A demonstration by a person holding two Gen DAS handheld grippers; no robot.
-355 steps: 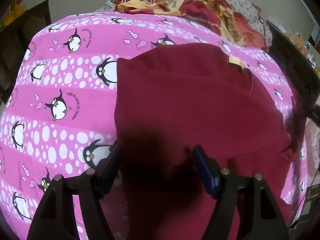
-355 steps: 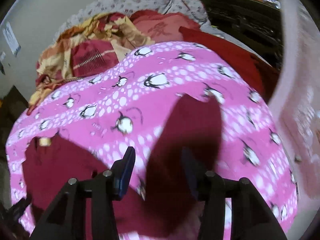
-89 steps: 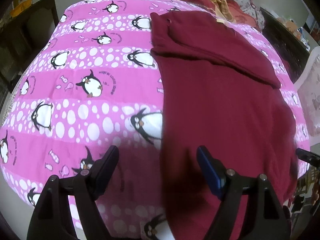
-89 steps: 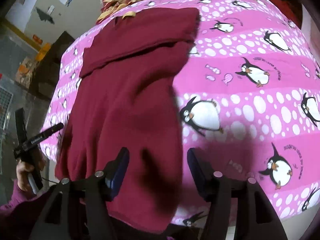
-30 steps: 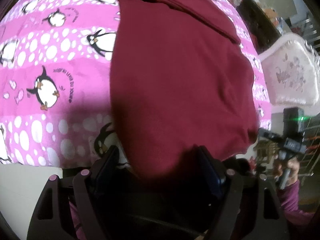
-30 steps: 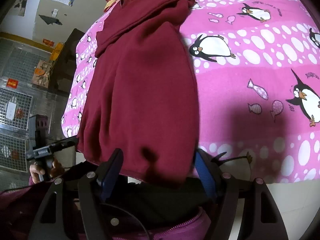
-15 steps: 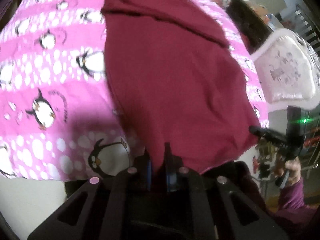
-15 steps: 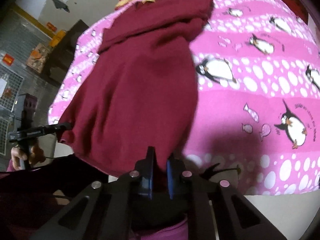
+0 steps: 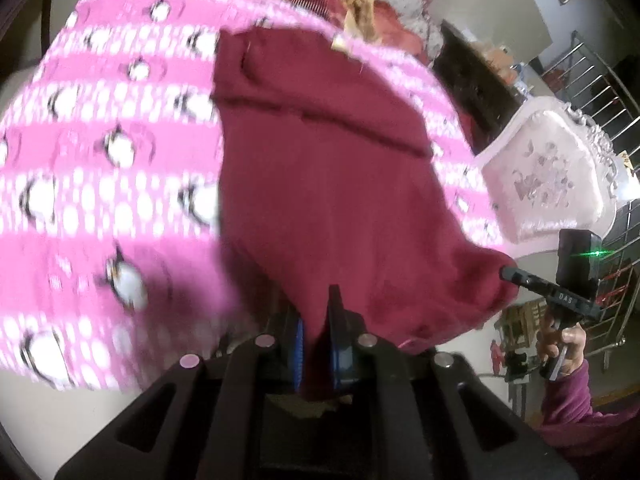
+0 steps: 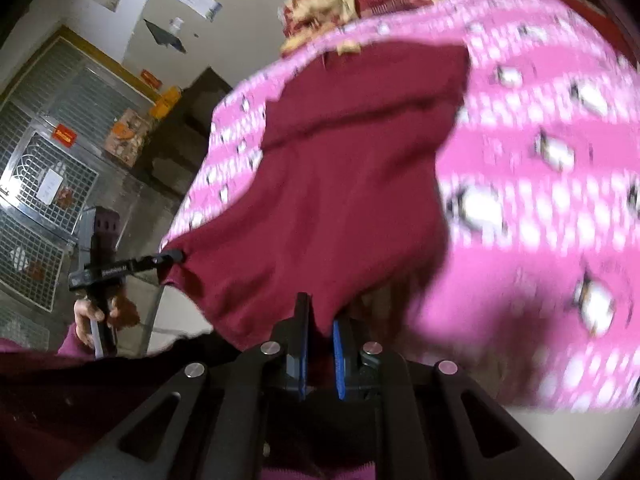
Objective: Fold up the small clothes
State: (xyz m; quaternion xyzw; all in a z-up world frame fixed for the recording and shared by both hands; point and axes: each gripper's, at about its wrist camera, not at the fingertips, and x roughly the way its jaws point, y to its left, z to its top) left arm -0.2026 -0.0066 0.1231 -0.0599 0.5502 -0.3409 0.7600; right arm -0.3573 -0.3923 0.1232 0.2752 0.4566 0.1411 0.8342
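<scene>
1. The shirt (image 9: 328, 168) lies lengthwise on the bed (image 9: 100, 184), its hem lifted off the near edge.
2. My left gripper (image 9: 318, 334) and right gripper (image 10: 320, 344) each pinch a hem corner.
3. I'd carry both corners level toward the collar, keeping the hem taut.
</scene>
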